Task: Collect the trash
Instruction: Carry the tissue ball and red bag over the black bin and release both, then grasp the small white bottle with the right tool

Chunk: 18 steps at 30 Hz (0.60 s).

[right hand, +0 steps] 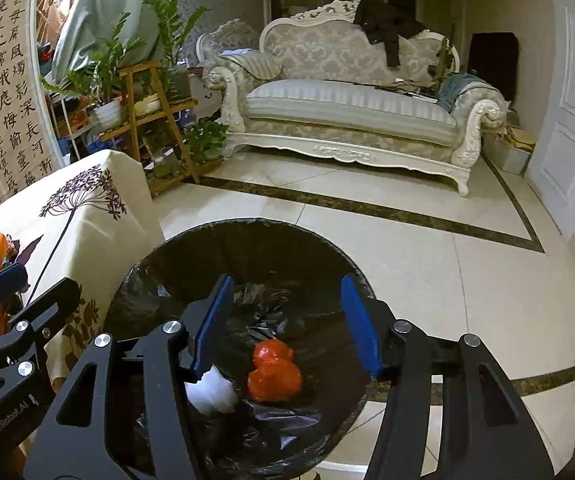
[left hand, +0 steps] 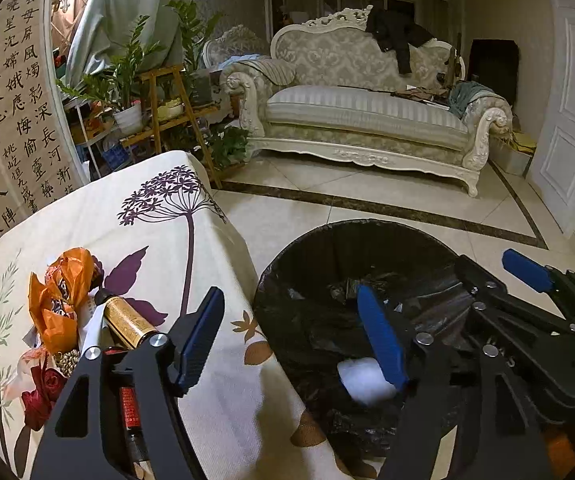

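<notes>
Black linkage arms and blue pads filled the bottom of both views. Seen from its own camera, the left gripper (left hand: 291,336) had its jaws wide apart with nothing between them, one finger above the table edge and the other over the trash bin (left hand: 287,280). Beside it, the right gripper (right hand: 287,324) hung directly over the bin's mouth, jaws likewise spread and empty.

Lined with a black bag, the bin stood on the tiled floor (right hand: 467,280) just beside the table (left hand: 147,216), which wore a cream cloth printed with purple flowers. Inside the bin lay an orange-red crumpled wrapper (right hand: 274,372) and, touching it on the left, a white wad (right hand: 211,394).

On the table more trash sat in a heap near the left finger: orange crumpled plastic (left hand: 61,292), a gold cylindrical tube (left hand: 129,322) lying on its side against it, and a dark red ribbon rosette (left hand: 43,394) close to the camera.

Across the room stood an ornate white sofa (left hand: 363,112), with potted plants (left hand: 127,76) on a wooden stand
</notes>
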{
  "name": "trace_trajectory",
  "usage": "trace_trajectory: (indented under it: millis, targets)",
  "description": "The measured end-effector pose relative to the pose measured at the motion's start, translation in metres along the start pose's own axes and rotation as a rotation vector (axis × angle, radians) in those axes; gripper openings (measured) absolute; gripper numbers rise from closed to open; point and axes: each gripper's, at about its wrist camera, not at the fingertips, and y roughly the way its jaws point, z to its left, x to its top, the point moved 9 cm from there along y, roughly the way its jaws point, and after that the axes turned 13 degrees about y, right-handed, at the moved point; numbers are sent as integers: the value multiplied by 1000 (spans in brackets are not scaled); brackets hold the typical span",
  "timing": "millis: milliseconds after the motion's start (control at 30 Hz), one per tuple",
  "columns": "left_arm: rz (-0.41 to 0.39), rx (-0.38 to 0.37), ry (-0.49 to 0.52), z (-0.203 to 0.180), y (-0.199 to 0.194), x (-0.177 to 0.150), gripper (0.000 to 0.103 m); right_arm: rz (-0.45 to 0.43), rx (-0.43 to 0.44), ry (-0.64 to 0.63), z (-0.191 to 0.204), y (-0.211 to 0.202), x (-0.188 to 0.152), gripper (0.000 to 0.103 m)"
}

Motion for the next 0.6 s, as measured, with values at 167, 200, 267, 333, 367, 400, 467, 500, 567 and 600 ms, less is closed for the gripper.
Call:
trace_trajectory:
  millis: [167, 200, 267, 333, 367, 400, 467, 500, 567, 600]
  targets:
    - [-11, 9, -21, 7, -9, 0, 74, -28, -9, 16, -2, -11, 3, 69]
    - [-15, 13, -23, 8, -11, 0, 75, -31, -8, 18, -1, -13, 3, 71]
    - [-24, 22, -28, 13, -17, -1, 77, -35, 5, 24, 2, -19, 2, 77]
    - [-31, 33, -40, 19, -25, -3, 78, -43, 17, 31, 6, -25, 2, 79]
    - [-35, 35, -46, 23, -29, -3, 78, -54, 25, 36, 9, -29, 1, 81]
    - [-38, 39, -55, 28, -33, -5, 78, -64, 31, 38, 11, -33, 1, 82]
    - [-44, 53, -67, 38, -43, -9, 79, -69, 45, 34, 20, -40, -2, 83]
    - [-44, 63, -72, 43, -47, -12, 79, -63, 58, 28, 26, -43, -4, 83]
    - [-46, 78, -79, 52, -55, -18, 80, -46, 92, 14, 41, -50, -9, 84]
    - [-49, 93, -85, 61, -61, -22, 80, -40, 104, 9, 46, -53, -11, 84]
